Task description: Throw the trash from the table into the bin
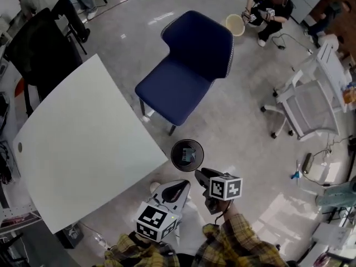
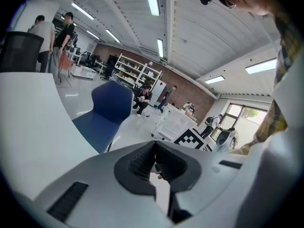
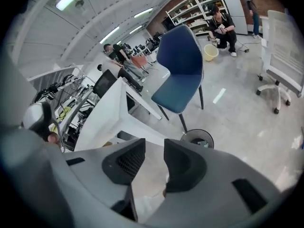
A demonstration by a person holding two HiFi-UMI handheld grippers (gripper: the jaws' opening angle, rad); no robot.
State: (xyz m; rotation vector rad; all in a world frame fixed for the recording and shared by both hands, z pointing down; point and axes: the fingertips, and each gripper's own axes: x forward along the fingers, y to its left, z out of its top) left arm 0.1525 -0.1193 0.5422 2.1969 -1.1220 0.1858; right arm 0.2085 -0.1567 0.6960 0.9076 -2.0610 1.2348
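Note:
The small round black bin point(image 1: 179, 159) stands on the floor by the white table's point(image 1: 83, 143) near corner, with a grey-blue piece of trash point(image 1: 188, 154) lying inside. No trash shows on the tabletop. Both grippers are held close to my body, below the bin in the head view. My left gripper point(image 1: 179, 189) has its dark pads point(image 2: 142, 161) pressed together with nothing between them. My right gripper point(image 1: 201, 177) is open, a clear gap between its pads point(image 3: 130, 159), and it holds nothing. The right gripper view shows the bin point(image 3: 197, 137) just beyond the jaws.
A blue chair point(image 1: 186, 65) stands behind the bin, next to the table's edge. A white office chair point(image 1: 311, 99) is off to the right, with cables on the floor near it. A crouching person point(image 1: 270, 15) and a yellow bucket point(image 1: 235, 24) are far back. A black chair point(image 1: 39, 43) stands beyond the table.

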